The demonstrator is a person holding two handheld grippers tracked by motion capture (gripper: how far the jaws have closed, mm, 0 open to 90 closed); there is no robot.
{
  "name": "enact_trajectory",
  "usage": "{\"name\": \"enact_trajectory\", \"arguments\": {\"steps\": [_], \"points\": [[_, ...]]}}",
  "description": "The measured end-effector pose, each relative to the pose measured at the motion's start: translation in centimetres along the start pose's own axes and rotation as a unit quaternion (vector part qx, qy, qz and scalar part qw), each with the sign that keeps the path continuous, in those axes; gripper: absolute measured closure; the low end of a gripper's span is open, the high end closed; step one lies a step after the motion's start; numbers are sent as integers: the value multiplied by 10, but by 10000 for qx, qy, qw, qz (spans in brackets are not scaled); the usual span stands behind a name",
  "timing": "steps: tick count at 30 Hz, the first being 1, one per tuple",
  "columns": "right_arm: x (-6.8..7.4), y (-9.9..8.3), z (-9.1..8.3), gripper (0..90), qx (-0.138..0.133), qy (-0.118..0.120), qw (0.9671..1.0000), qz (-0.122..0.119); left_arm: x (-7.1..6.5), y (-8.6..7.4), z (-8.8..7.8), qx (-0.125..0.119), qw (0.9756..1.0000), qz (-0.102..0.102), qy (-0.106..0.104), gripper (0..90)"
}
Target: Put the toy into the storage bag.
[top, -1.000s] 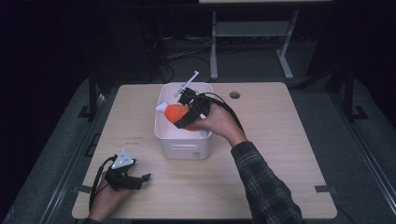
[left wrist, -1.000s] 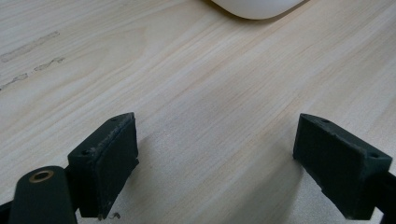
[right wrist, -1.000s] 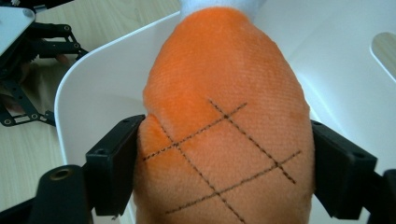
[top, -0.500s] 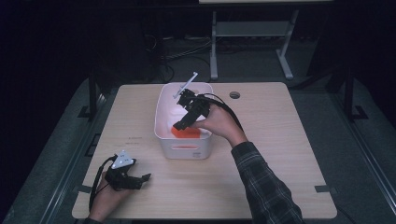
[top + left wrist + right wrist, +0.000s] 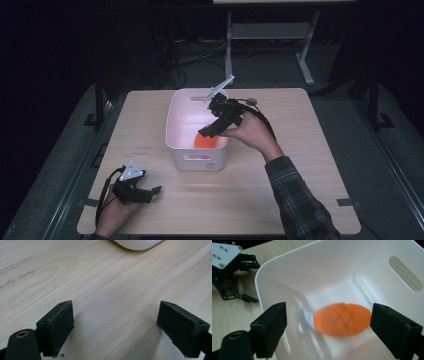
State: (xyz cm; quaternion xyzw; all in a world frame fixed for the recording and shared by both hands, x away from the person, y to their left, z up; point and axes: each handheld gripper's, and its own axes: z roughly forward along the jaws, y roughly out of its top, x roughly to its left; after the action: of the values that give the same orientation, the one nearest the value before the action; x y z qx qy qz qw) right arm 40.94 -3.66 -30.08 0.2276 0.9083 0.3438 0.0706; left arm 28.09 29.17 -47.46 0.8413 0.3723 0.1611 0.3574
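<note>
A white bin (image 5: 196, 158) stands in the middle of the table. An orange oval thing with dark slits (image 5: 205, 141) (image 5: 342, 319) lies loose on the bin's floor. My right gripper (image 5: 206, 131) (image 5: 329, 327) hangs over the bin's near right part, pointing down into it. Its jaws have just been opening, they stand wide, and nothing is between the pads. My left gripper (image 5: 153, 192) (image 5: 116, 327) rests low at the table's front left, open over bare wood. The bin's base (image 5: 137, 243) shows ahead of it.
A small dark round thing (image 5: 251, 101) lies on the wooden table (image 5: 300, 165) behind the right hand. A metal stand (image 5: 270, 31) is on the floor beyond the table's far edge. Faint pencil marks (image 5: 15, 265) cross the wood near the left gripper.
A second ago the right gripper held the orange thing above the bin. The thing now lies in the bin, and the right hand has drifted right and slightly up. The left hand stayed put.
</note>
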Motion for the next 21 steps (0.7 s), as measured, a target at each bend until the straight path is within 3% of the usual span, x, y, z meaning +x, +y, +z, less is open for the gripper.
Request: {"name": "enact_trajectory", "arguments": {"steps": [8, 16, 21], "points": [[-3, -25, -22, 125, -148, -145, 9997, 108, -1, 0, 0, -12, 10000, -17, 14, 130], [-8, -71, -45, 74, -323, -330, 9984, 341, -1, 0, 0, -14, 10000, -14, 16, 130], [-7, -94, -49, 45, -288, -411, 9976, 479, -1, 0, 0, -11, 10000, -17, 16, 130]]}}
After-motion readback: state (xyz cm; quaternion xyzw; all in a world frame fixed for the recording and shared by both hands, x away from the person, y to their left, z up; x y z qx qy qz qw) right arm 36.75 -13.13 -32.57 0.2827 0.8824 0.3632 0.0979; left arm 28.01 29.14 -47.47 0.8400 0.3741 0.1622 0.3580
